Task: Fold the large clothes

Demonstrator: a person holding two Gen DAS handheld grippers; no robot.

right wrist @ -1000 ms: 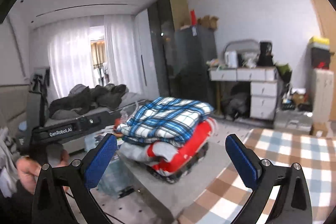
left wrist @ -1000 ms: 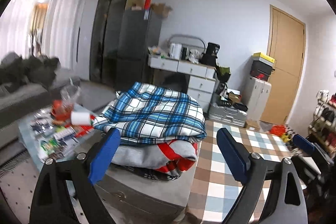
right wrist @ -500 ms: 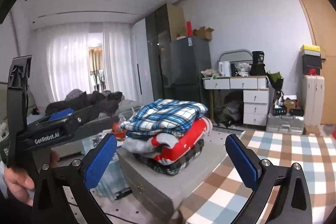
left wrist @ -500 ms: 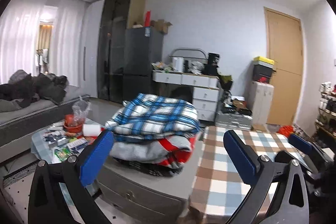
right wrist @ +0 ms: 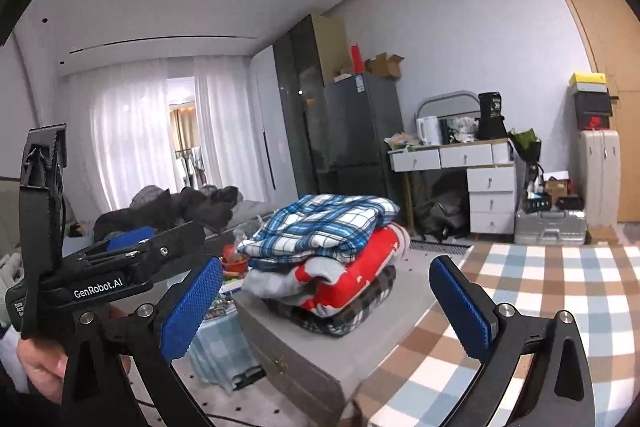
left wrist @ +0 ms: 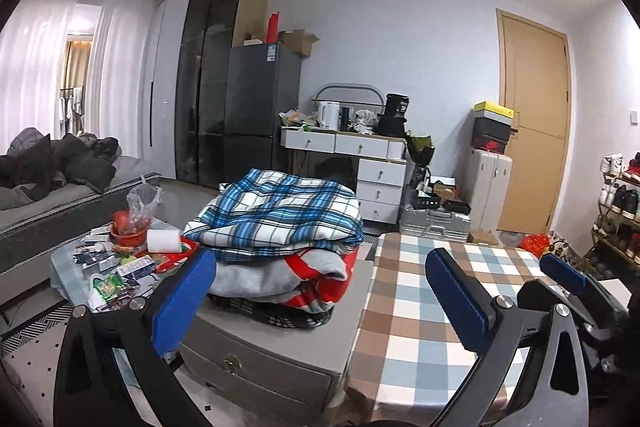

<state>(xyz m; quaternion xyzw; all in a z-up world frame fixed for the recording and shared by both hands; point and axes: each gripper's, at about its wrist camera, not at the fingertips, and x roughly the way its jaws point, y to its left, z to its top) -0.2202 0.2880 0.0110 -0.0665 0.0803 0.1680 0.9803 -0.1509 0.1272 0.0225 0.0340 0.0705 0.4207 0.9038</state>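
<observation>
- A folded blue-and-white plaid garment [left wrist: 280, 211] topped a stack on the grey drawer-fronted worktop [left wrist: 276, 343].
- The left claw [left wrist: 320, 291] and right claw [right wrist: 326, 303] stood wide open, empty.
- The checked-cloth worktop [left wrist: 420, 327] apparently held nothing to fold.

Blue plaid garment [left wrist: 280, 213]: soft woven cloth, matt, topmost of the stack. Red-and-grey garment [left wrist: 316, 273] beneath: thick fleecy cloth. Grey cabinet [left wrist: 256, 359]: smooth matt top, small metal drawer pull. Checked tablecloth [left wrist: 424, 311]: flat woven cloth. Gripper pads [right wrist: 192, 309]: blue, finely knurled rubbery texture; frames black matt plastic.
</observation>
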